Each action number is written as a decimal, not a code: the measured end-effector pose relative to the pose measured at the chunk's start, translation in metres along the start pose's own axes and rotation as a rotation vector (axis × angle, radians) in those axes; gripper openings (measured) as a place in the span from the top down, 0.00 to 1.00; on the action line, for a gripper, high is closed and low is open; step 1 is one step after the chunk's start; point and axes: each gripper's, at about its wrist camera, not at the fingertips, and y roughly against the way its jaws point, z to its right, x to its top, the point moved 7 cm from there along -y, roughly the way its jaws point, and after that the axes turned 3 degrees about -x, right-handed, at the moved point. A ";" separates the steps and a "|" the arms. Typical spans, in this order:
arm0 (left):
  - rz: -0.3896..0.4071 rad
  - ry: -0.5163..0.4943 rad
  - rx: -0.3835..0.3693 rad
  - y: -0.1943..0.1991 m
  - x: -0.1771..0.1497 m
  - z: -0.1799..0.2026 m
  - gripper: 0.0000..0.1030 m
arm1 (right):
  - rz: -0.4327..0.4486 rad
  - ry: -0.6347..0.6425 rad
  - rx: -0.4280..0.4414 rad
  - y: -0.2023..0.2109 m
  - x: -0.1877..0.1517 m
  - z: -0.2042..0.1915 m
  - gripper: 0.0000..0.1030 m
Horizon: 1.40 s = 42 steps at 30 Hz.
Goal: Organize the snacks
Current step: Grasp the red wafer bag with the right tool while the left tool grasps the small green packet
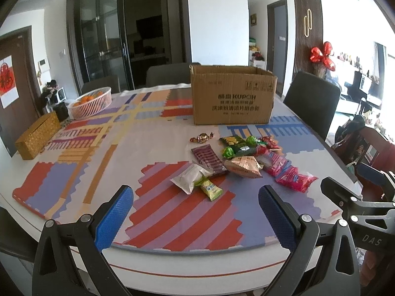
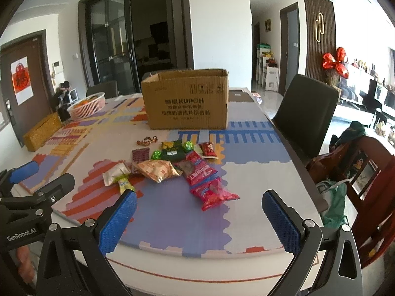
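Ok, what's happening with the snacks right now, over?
Left gripper and right gripper open, both empty, near table edge. Snacks loose on the mat, none in the cardboard box. Nothing in the way.

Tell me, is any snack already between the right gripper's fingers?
No, the right gripper is open and empty; the snacks lie farther away on the table.

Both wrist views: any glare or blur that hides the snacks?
Left wrist view: snack pile sharp and evenly lit; the right-hand windows blow out, and fisheye bends the table edge. Right wrist view: the same, cardboard box print legible.
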 end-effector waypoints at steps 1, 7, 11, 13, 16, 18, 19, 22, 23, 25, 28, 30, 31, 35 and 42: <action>-0.008 0.002 -0.002 -0.003 0.000 0.000 0.00 | -0.009 0.000 0.000 -0.003 0.000 0.001 0.01; -0.052 0.009 -0.013 -0.024 0.000 0.000 0.00 | -0.060 -0.007 0.000 -0.024 -0.001 0.002 0.01; -0.073 0.014 -0.019 -0.038 0.001 0.001 0.00 | -0.090 -0.011 0.000 -0.038 0.000 0.003 0.01; -0.088 0.019 -0.027 -0.046 0.001 0.002 0.01 | -0.103 -0.011 -0.001 -0.046 0.000 0.004 0.01; -0.108 0.021 -0.038 -0.056 0.002 0.006 0.04 | -0.128 -0.011 -0.002 -0.058 -0.001 0.005 0.01; -0.124 0.021 -0.045 -0.064 0.001 0.008 0.07 | -0.145 -0.012 -0.004 -0.065 -0.001 0.007 0.01; -0.137 0.022 -0.052 -0.068 0.001 0.009 0.09 | -0.152 -0.013 -0.006 -0.068 -0.002 0.007 0.01; -0.169 0.026 -0.067 -0.080 -0.001 0.012 0.14 | -0.180 -0.016 -0.011 -0.079 -0.003 0.010 0.02; -0.178 0.027 -0.071 -0.083 -0.002 0.013 0.16 | -0.188 -0.017 -0.011 -0.083 -0.003 0.011 0.02; -0.203 0.031 -0.084 -0.090 -0.004 0.014 0.19 | -0.203 -0.016 -0.015 -0.089 -0.004 0.012 0.03; -0.237 0.036 -0.101 -0.100 -0.006 0.018 0.24 | -0.219 -0.014 -0.015 -0.097 -0.003 0.013 0.04; -0.267 0.044 -0.117 -0.107 -0.008 0.020 0.28 | -0.227 -0.013 -0.015 -0.101 -0.002 0.013 0.04; -0.276 0.049 -0.121 -0.109 -0.009 0.020 0.29 | -0.232 -0.011 -0.014 -0.104 -0.002 0.013 0.05; -0.311 0.065 -0.136 -0.120 -0.012 0.020 0.37 | -0.246 -0.005 -0.009 -0.111 -0.001 0.013 0.06; -0.339 0.113 -0.142 -0.135 -0.012 0.014 0.44 | -0.276 0.006 0.008 -0.125 0.000 0.009 0.11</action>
